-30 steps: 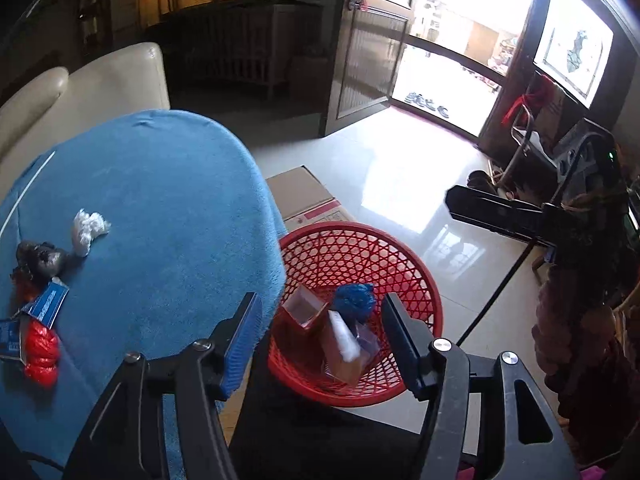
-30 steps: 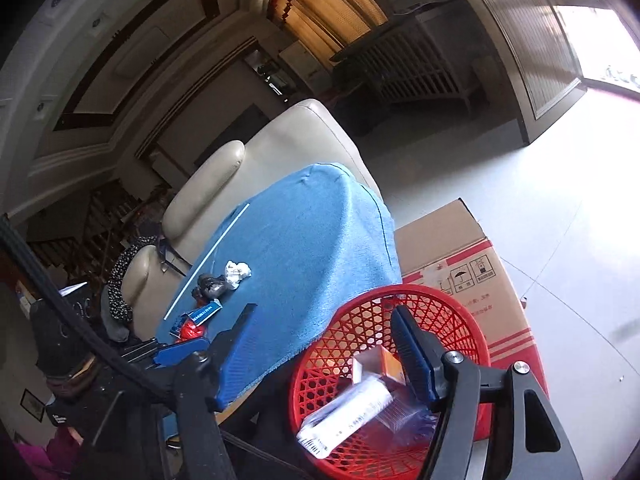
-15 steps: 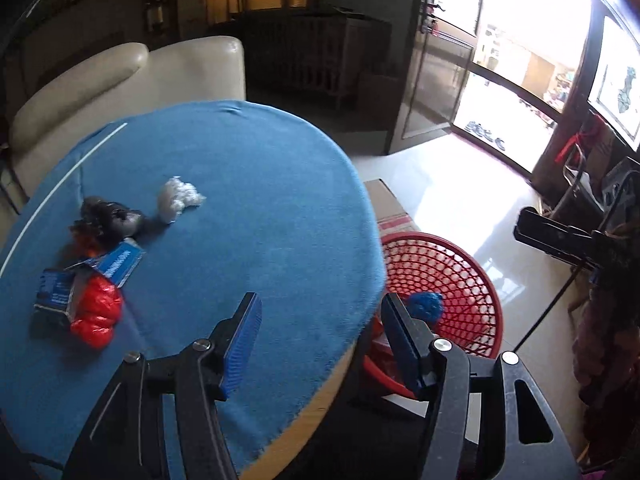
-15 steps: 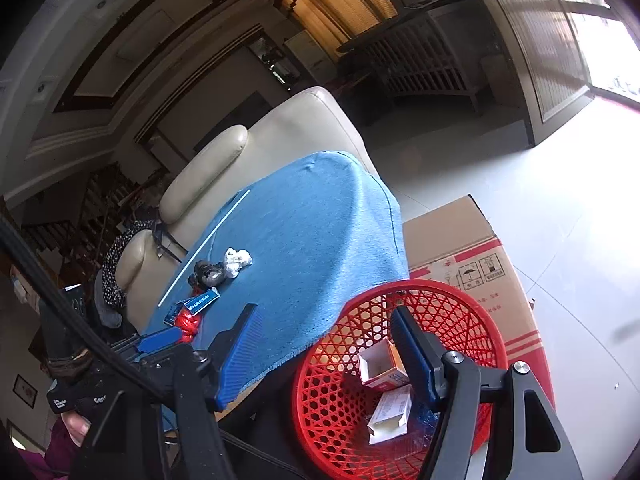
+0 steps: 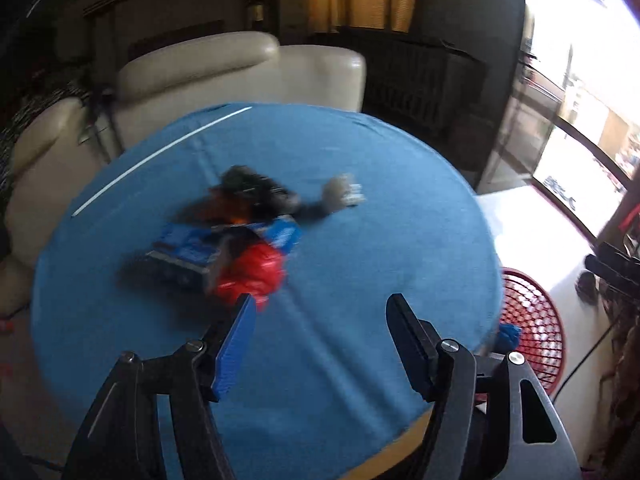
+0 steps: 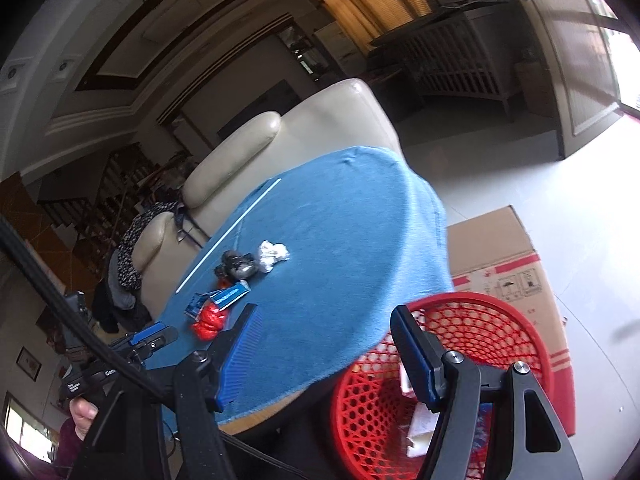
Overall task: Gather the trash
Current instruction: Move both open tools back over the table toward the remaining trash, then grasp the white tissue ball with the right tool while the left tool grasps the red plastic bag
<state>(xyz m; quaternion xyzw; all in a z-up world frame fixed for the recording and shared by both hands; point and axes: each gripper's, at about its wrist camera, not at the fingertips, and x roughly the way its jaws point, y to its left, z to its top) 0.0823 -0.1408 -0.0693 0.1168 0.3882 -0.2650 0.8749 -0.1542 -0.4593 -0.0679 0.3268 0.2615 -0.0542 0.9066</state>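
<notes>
Trash lies in a loose cluster toward the far left of the blue-covered tabletop [image 5: 360,240]: red crumpled wrapper [image 5: 252,274], blue carton [image 5: 188,250] touching it, dark wad [image 5: 256,190] behind, white crumpled tissue [image 5: 344,192] just beside that. Left view is motion-blurred. Left tool [image 5: 320,320] over the cloth, near the red wrapper; its jaws have just been opening, nothing between them. Right tool [image 6: 324,328] also parted and empty, straddling the tabletop edge and the red mesh basket [image 6: 500,332]. Basket sits on the floor beside the table, with boxes and paper inside. Cardboard box [image 6: 504,256] behind it.
</notes>
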